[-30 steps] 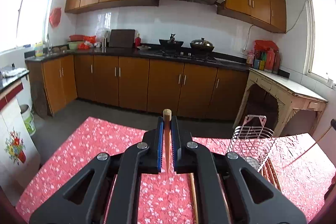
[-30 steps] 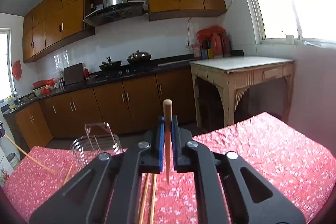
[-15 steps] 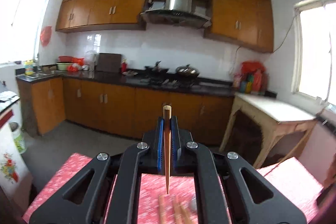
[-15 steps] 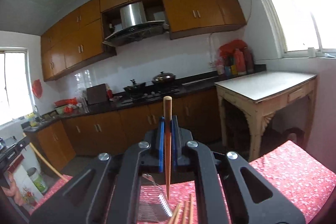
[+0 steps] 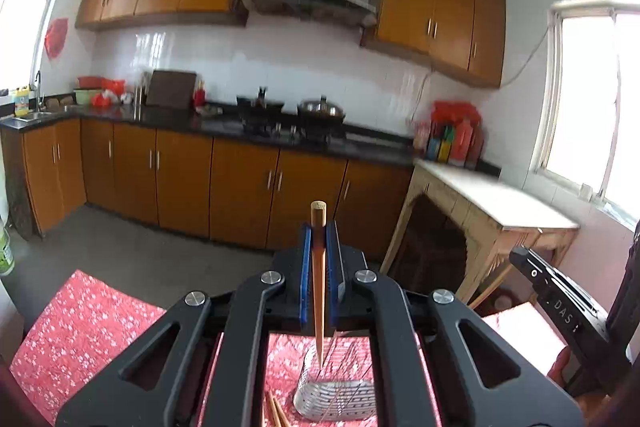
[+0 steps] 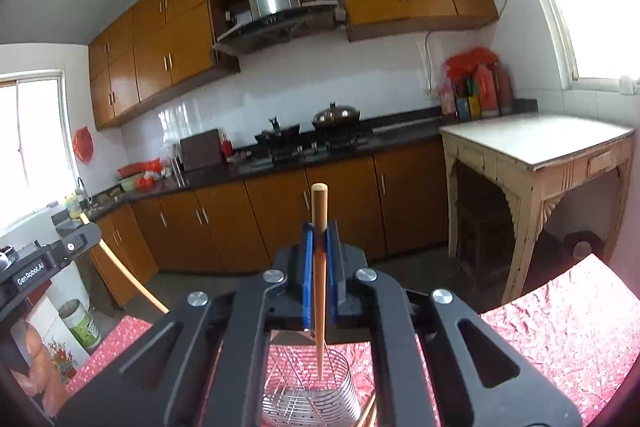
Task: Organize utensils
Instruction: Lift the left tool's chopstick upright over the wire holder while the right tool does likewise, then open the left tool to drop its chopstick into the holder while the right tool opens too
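My left gripper [image 5: 319,239] is shut on a wooden chopstick [image 5: 318,291] held upright, its tip hanging over the wire utensil basket [image 5: 336,395] on the red floral tablecloth. My right gripper [image 6: 319,239] is shut on another wooden chopstick [image 6: 319,287], also upright, its tip over the same wire basket [image 6: 312,395]. Loose chopsticks [image 5: 276,413] lie on the cloth just left of the basket; in the right wrist view their ends [image 6: 370,415] show at its right. Each gripper shows at the edge of the other's view.
The table wears a red floral cloth [image 5: 80,323]. Behind it stand brown kitchen cabinets [image 5: 240,195] with a stove and pots, and a pale side table [image 6: 536,155] at the right. A white bucket [image 6: 82,323] stands on the floor at left.
Both grippers have risen and tilted up, then come in over the wire basket. Each chopstick now hangs tip down above the basket, which sits right under the fingers.
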{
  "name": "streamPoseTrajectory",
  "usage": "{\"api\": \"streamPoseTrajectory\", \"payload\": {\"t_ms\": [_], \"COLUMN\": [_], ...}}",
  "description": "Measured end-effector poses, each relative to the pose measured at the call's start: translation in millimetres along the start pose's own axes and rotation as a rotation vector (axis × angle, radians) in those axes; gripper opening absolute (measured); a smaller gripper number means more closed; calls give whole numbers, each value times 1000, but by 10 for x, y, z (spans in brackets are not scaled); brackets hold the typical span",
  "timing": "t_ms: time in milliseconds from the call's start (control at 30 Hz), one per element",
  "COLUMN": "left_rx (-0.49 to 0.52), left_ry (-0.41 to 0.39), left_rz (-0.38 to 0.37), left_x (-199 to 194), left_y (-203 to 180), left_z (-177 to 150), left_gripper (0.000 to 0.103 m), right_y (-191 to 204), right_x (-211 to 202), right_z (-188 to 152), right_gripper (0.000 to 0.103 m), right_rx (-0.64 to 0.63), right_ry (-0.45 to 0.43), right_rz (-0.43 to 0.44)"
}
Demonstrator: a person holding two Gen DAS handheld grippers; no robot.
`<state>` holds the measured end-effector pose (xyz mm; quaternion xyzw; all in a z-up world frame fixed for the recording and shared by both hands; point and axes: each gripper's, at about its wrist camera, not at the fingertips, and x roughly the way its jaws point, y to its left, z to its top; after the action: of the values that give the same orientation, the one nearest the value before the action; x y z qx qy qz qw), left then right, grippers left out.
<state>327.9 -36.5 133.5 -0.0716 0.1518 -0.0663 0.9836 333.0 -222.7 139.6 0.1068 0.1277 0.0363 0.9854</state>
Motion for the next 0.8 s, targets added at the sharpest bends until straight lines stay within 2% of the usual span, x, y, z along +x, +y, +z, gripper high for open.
{"api": "streamPoseTrajectory", "payload": {"t_ms": [167, 433, 533, 667, 700, 800], "left_rx": [18, 8, 11, 10, 9, 1], "left_ry": [82, 150, 156, 152, 150, 134], "left_rz": [19, 28, 45, 69, 77, 99], "left_x": [297, 475, 464, 372, 325, 197], "left_y": [-6, 57, 84, 128, 149, 211], "left_z": [-167, -286, -269, -236, -226, -202], "left_gripper": [7, 7, 7, 10, 14, 35], "right_y": [-109, -202, -248, -349, -382, -454], "right_x": [337, 597, 584, 462, 428, 258], "right_z": [-182, -413, -460, -443, -434, -420], "right_gripper": [8, 8, 13, 26, 26, 30], "right_rx": [42, 57, 66, 92, 95, 104], "right_ry": [100, 172, 173, 153, 147, 124], "right_rz": [6, 0, -21, -43, -49, -73]}}
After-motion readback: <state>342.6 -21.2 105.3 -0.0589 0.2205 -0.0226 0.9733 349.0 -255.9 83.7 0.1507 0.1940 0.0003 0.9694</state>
